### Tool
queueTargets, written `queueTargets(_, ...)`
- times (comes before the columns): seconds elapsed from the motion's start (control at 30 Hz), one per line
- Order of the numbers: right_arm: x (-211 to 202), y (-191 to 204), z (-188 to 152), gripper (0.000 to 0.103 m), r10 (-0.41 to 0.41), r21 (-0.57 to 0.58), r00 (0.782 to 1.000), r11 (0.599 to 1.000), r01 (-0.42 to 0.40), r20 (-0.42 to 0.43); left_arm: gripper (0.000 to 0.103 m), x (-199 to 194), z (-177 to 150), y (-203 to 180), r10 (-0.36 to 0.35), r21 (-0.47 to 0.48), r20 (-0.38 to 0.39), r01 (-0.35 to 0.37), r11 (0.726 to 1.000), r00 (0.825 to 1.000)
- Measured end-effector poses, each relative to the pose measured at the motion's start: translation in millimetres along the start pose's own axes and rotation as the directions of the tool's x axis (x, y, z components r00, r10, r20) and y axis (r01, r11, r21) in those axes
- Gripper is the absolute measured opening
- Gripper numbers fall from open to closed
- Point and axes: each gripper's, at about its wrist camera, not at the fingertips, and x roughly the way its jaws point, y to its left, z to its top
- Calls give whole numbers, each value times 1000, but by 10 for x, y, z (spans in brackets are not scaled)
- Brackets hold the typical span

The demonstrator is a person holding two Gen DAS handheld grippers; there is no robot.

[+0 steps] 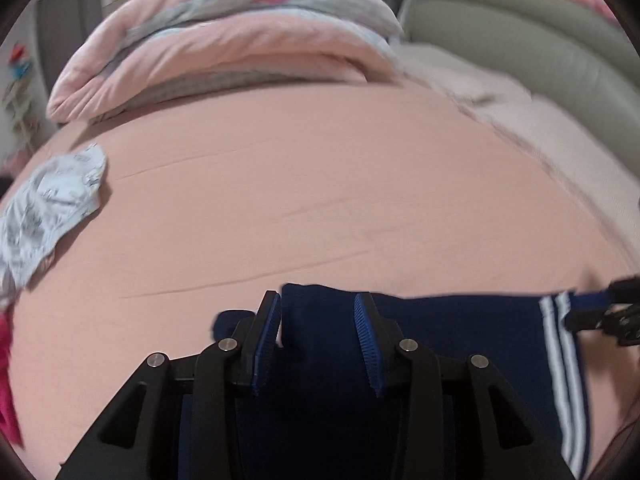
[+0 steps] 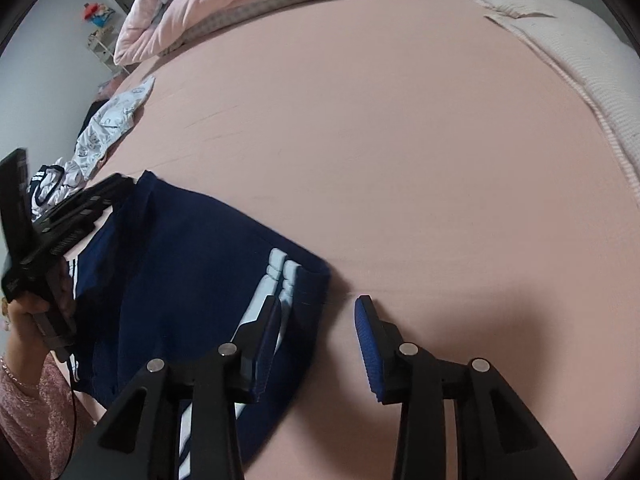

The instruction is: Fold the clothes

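Observation:
A navy garment with white side stripes [image 1: 460, 328] lies flat on the pink bed sheet [image 1: 320, 180]. My left gripper [image 1: 318, 308] stands open over the garment's left corner, which lies loose between the blue pads without being pinched. In the right wrist view the same garment [image 2: 180, 260] spreads out at lower left. My right gripper [image 2: 319, 304] is open at the striped corner, its left finger over the stripes and its right finger over bare sheet [image 2: 400, 160]. A hand in a pink sleeve [image 2: 28, 408] holds the left gripper at that view's left edge.
A folded pink quilt [image 1: 224, 48] lies at the far end of the bed. A white printed garment [image 1: 48, 200] sits at the left edge, with magenta cloth [image 1: 6, 380] below it. A grey headboard [image 1: 520, 40] and a pale blanket [image 2: 560, 40] border the right side.

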Motion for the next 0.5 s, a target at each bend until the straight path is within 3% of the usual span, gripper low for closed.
queueTargets(0.07, 60, 70, 18, 36, 1, -20, 1000, 1000, -1, 11, 35, 136, -19, 18, 90, 3, -38, -90, 996, 995)
queueTargets(0.1, 119, 136, 34, 27, -5, -41, 1000, 999, 6, 14, 35, 167, -35, 41, 135, -3, -44, -135, 991, 990)
queueTargets(0.13, 149, 173, 29, 22, -24, -59, 999, 998, 25, 22, 35, 104, -51, 92, 132, -40, -18, -133, 990, 991)
queueTargets(0.2, 179, 226, 27, 18, -50, -81, 998, 995, 53, 43, 35, -145, -85, 233, 64, -144, 79, -52, 988, 995)
queueTargets(0.27, 180, 220, 42, 12, -46, -70, 997, 996, 50, 58, 35, -255, -75, 280, 78, -166, 105, -59, 984, 991)
queueTargets(0.4, 171, 119, 63, 10, -15, -17, 998, 1000, 16, 61, 35, -189, -82, 367, 7, -175, 36, -1, 985, 999)
queueTargets(0.43, 166, 97, 63, 10, -12, -14, 998, 1000, 13, 60, 35, -167, -88, 333, 20, -149, 27, -16, 989, 999)
queueTargets(0.5, 108, 47, 51, 10, -55, -11, 996, 998, 56, 70, 35, -90, -82, 297, 121, -103, -4, -121, 987, 993)
